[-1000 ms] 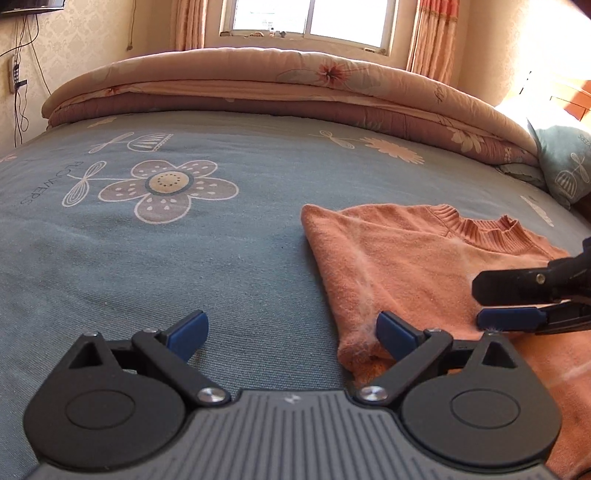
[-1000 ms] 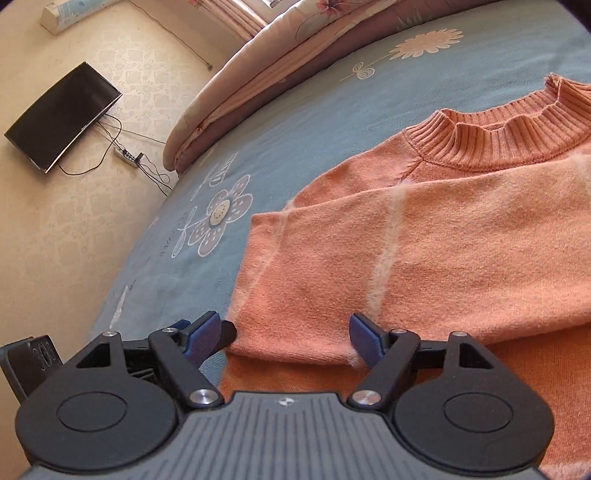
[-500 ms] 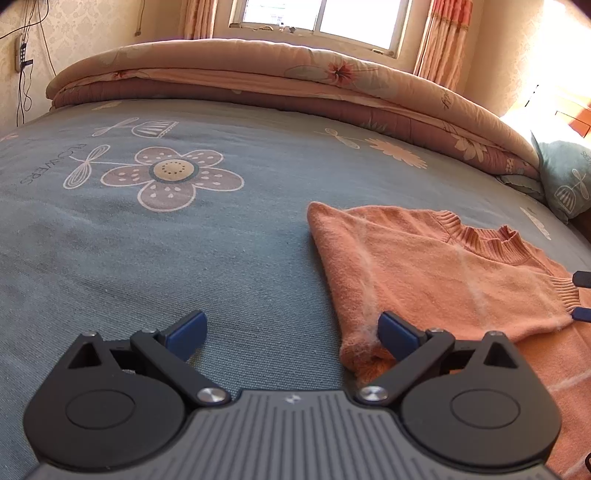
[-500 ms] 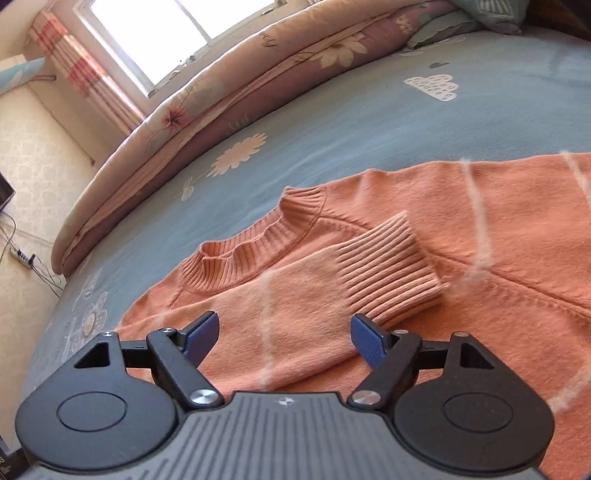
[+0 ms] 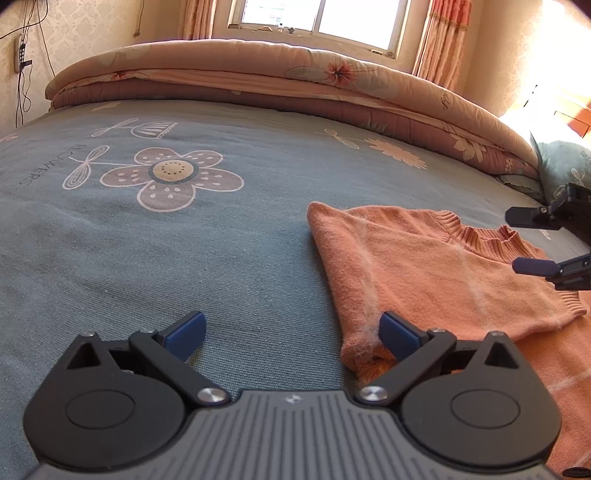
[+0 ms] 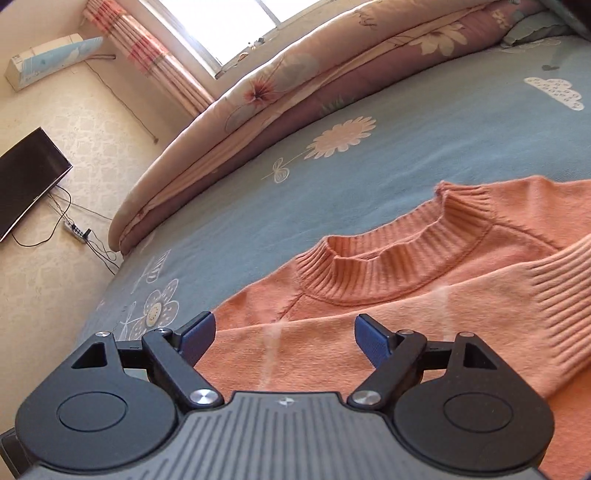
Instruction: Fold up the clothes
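An orange sweater (image 5: 436,273) lies flat on the bed's blue flowered sheet (image 5: 184,240), toward the right side of the left wrist view, its ribbed collar (image 6: 391,266) pointing toward the rolled quilt (image 5: 280,81) along the far edge under the window (image 5: 317,18). One sleeve (image 6: 461,314) is folded across the chest, its ribbed cuff (image 6: 554,306) resting on the body of the garment just below the collar. The left claw (image 5: 291,332) hangs low over the sheet with its jaws spread wide and nothing between them; its right fingertip (image 5: 397,332) sits at the folded left edge of the sweater, though contact cannot be judged. The right claw (image 6: 284,336) hovers above the folded sleeve, and its jaws have just been opening; they stand wide with no cloth gripped between the blue pads. In the left wrist view the right claw (image 5: 532,240) shows at the right edge, above the collar. A dark television (image 6: 26,177) hangs on the patterned wall, cables trailing beneath it.
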`<state>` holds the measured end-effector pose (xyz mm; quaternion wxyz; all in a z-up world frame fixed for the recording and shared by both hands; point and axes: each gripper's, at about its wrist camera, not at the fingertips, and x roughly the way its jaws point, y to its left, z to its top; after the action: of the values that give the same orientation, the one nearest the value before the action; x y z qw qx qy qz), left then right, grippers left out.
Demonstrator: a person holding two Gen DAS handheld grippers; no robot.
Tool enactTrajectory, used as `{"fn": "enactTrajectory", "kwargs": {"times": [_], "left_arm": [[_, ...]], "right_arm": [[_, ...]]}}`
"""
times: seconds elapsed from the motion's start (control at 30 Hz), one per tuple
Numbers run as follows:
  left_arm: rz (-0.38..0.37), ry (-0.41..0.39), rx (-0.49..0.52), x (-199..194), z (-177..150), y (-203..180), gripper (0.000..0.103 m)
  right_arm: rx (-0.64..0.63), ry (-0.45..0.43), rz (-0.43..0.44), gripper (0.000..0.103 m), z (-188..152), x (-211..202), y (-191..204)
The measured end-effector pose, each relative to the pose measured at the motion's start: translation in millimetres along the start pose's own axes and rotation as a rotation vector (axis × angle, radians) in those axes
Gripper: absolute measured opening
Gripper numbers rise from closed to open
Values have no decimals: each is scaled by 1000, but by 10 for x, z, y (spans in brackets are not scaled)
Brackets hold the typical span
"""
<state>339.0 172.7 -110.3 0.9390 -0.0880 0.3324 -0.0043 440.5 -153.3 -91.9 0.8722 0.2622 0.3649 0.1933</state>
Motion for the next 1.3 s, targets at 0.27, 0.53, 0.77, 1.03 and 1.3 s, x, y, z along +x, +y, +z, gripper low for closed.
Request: {"fn": "enactTrajectory", "kwargs": {"times": [0.27,0.53,0.77,1.03,1.3], "left_arm": [[-5,-2,-2,4,-8,7,101],[-2,-3,1,10,-14,11,101],[0,-4,3,8,-15,3,101],[-2,-3,1,7,-13,1,101],[0,-3,0,5,-7,-13,101]], "right_arm": [[33,-12,-76,86,18,-14,-278],[132,-12,-77,86,-34,-387,-423],[8,120,86,86,-423,-145,105],[72,16,-45,86,-352,-457,-350],[53,-46,-86,90,-221,-693,-443]]}}
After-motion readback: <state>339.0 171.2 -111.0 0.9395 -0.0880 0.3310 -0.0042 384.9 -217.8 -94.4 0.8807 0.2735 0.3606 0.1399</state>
